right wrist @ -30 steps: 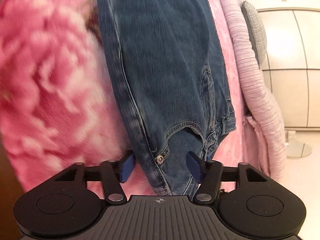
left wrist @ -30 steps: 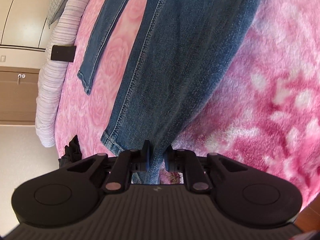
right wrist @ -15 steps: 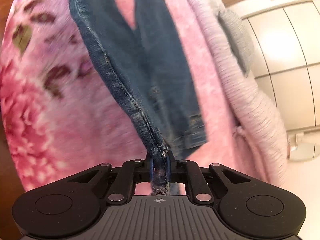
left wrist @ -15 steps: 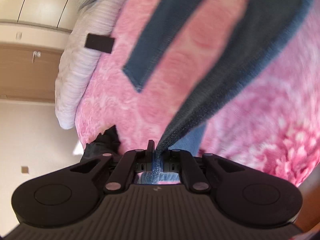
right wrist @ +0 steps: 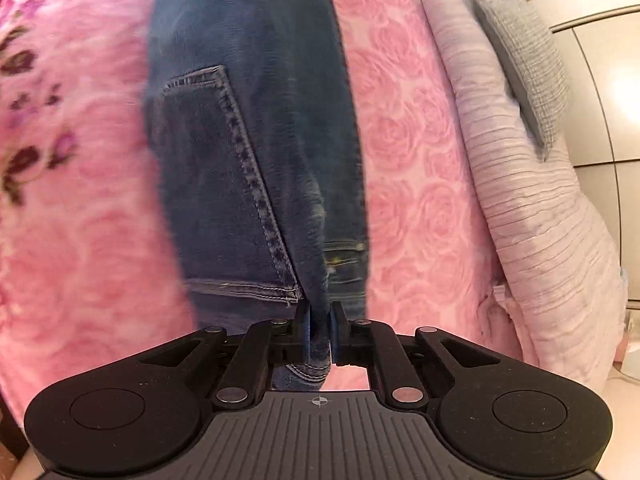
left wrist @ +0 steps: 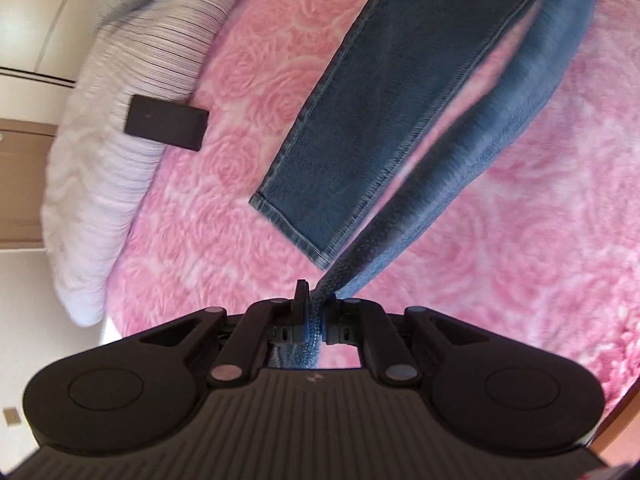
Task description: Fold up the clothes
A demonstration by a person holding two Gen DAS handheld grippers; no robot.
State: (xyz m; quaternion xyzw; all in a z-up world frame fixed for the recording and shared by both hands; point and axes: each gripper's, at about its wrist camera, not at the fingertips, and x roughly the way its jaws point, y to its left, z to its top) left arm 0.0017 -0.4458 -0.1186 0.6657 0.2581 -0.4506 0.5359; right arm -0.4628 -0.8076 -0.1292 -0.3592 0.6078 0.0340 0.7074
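Blue jeans (left wrist: 400,100) stretch over a pink rose-patterned blanket (left wrist: 248,92). My left gripper (left wrist: 316,304) is shut on the end of one leg, and that leg runs up off the bed, taut and away to the upper right. The other leg lies flat with its hem (left wrist: 292,228) just beyond the fingers. In the right wrist view the jeans (right wrist: 256,60) hang lifted above the blanket (right wrist: 408,160). My right gripper (right wrist: 319,320) is shut on the waist edge beside a back pocket (right wrist: 216,184).
A black rectangular object (left wrist: 166,128) rests on the striped pale duvet (left wrist: 100,184) along the bed's left edge. A grey pillow (right wrist: 524,64) lies on the duvet (right wrist: 532,216) at the right. Cabinet doors (right wrist: 600,92) and pale floor (left wrist: 24,300) lie beyond.
The right jaws closed on the waist. Both grippers rose and pulled back with the denim, lifting the held leg and waist off the blanket; the bed looks farther below.
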